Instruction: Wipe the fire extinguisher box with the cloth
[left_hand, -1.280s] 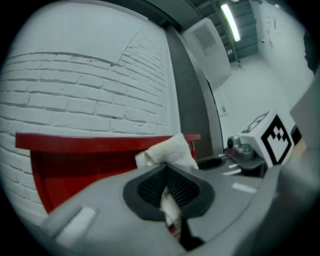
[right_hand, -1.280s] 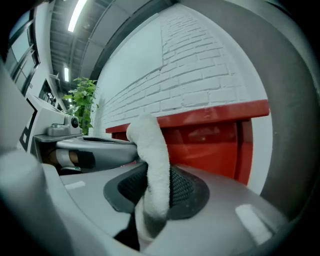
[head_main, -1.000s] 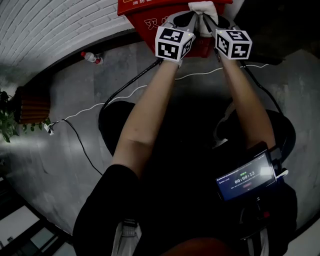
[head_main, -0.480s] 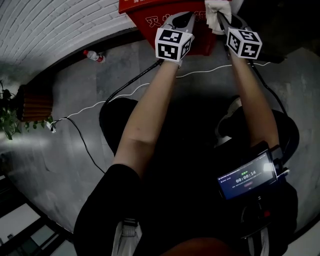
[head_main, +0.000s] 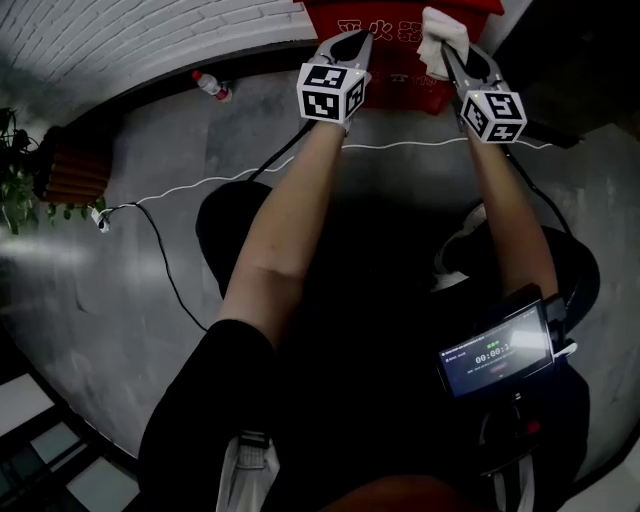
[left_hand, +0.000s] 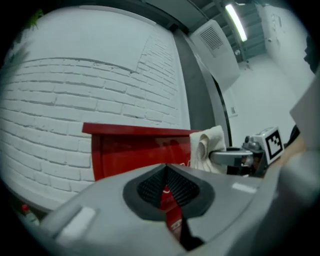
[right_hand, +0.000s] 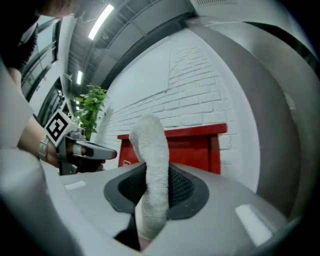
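There is one red metal fire extinguisher box (head_main: 400, 92), one crumpled white cloth (head_main: 438, 38) and two grey two-jaw grippers, the left gripper (head_main: 352, 42) and the right gripper (head_main: 450, 55). The grey floor (head_main: 110, 300) carries one clear plastic bottle (head_main: 212, 87), one white cable (head_main: 240, 180) and one leafy green plant (head_main: 14, 185).

Indoor hallway, white brick wall (left_hand: 75, 100), grey floor (head_main: 130, 270)

Dim, shadowy head view; ceiling strip light (left_hand: 235, 22) glares overhead (fisheye-warped, dark-vignetted edges)
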